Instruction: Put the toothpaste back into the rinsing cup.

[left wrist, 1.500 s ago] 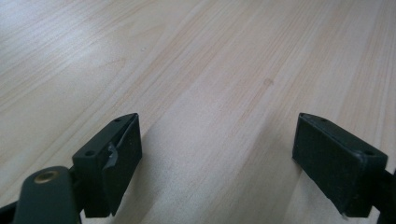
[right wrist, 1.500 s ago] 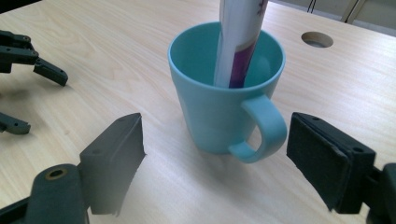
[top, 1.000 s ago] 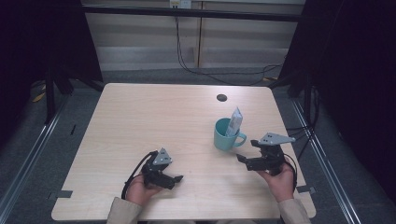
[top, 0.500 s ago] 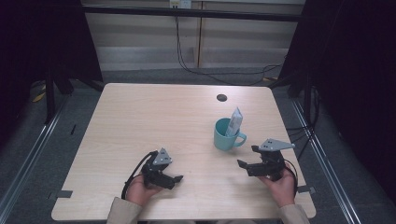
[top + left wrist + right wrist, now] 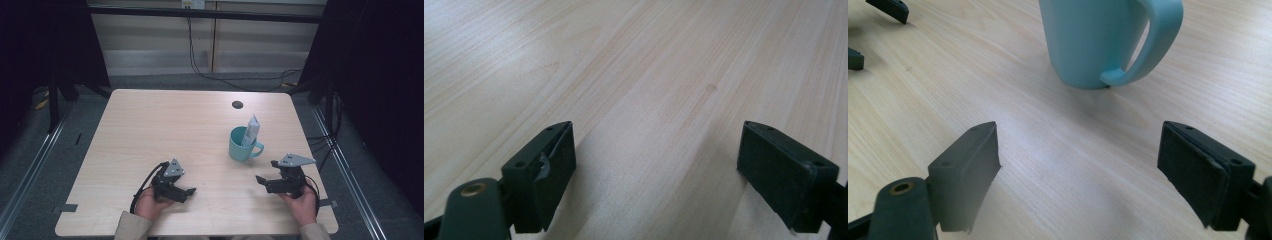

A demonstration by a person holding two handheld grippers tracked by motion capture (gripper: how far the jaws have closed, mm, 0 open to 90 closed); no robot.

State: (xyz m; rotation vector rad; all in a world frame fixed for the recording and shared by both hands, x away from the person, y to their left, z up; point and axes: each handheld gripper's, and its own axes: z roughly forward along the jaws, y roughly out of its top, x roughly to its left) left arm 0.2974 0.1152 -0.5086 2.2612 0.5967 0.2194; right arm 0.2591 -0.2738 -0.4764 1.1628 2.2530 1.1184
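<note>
Pale wooden worktop with a mug and two hand-held grippers, seen in three views.

In the high view, a light, fine-grained wooden worktop (image 5: 165,130) is set on a grey floor before pale wall panels, with dark curtains at both sides and cables trailing behind; a teal mug (image 5: 243,145) holding a white packet (image 5: 251,131) is placed right of centre, a small dark hole (image 5: 237,105) lies beyond it, and the left gripper (image 5: 186,192) and right gripper (image 5: 262,181) are held near the front edge, well apart. In the left gripper view, its fingers (image 5: 551,165) are spread wide over bare wood, nothing gripped. In the right gripper view, its fingers (image 5: 970,165) are likewise spread wide and empty, the smooth mug with its curved handle standing just ahead.
</note>
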